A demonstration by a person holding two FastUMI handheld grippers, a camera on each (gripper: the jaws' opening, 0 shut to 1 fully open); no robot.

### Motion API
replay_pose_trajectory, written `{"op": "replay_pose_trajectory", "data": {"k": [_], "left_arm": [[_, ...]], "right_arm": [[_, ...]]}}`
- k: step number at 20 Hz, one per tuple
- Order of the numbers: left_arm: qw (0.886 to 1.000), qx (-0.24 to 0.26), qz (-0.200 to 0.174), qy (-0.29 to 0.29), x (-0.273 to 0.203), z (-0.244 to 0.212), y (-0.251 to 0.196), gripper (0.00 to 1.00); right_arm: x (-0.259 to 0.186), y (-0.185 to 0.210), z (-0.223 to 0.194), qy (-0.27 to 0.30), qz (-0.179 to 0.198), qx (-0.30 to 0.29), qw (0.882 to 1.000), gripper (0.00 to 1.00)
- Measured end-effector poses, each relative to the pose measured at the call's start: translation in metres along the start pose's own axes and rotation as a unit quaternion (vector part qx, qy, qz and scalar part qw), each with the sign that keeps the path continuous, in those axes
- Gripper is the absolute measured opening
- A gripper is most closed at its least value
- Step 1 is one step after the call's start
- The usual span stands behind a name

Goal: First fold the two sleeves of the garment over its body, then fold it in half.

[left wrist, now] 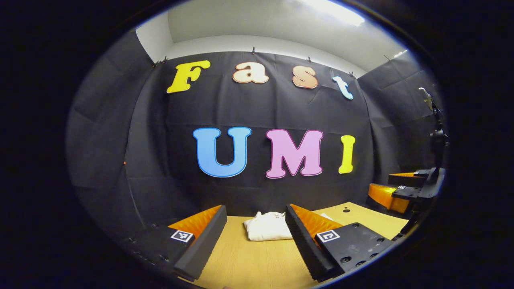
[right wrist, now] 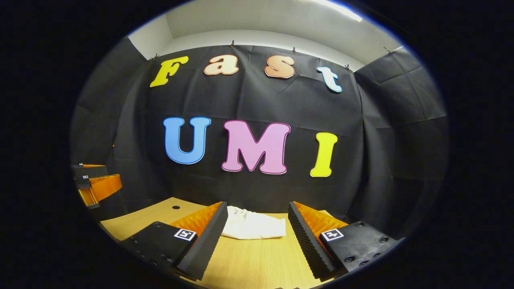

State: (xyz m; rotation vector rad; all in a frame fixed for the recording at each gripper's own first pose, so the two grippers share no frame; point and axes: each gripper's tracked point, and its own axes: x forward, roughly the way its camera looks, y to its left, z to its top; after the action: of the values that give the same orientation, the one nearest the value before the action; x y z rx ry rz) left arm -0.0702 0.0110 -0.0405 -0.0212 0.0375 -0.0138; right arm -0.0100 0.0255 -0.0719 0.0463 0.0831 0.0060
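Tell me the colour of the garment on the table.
White; the garment shows best in the right gripper view, lying folded on the wooden table.

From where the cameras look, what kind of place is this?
Probably a recording booth, not a home: black cloth walls surround a bare wooden table holding one folded white garment, with both grippers, left and right, open above it.

Left gripper [left wrist: 255,241], right gripper [right wrist: 257,239]: black bodies with screws, orange ribbed finger backs, dark grey ridged foam pads, a square black-and-white marker on each finger.
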Motion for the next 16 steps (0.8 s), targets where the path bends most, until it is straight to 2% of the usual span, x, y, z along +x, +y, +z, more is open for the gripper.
{"op": "replay_pose_trajectory", "data": {"k": [10,16], "left_arm": [[1.0,0.002,-0.007,-0.004,0.019,0.0,0.007,0.95],[0.999,-0.005,0.026,0.023,0.025,-0.013,0.032,0.96]], "right_arm": [[-0.002,0.001,0.007,0.001,-0.007,-0.021,1.0,0.96],[0.004,0.01,0.007,0.013,0.007,-0.03,0.999,0.96]]}}
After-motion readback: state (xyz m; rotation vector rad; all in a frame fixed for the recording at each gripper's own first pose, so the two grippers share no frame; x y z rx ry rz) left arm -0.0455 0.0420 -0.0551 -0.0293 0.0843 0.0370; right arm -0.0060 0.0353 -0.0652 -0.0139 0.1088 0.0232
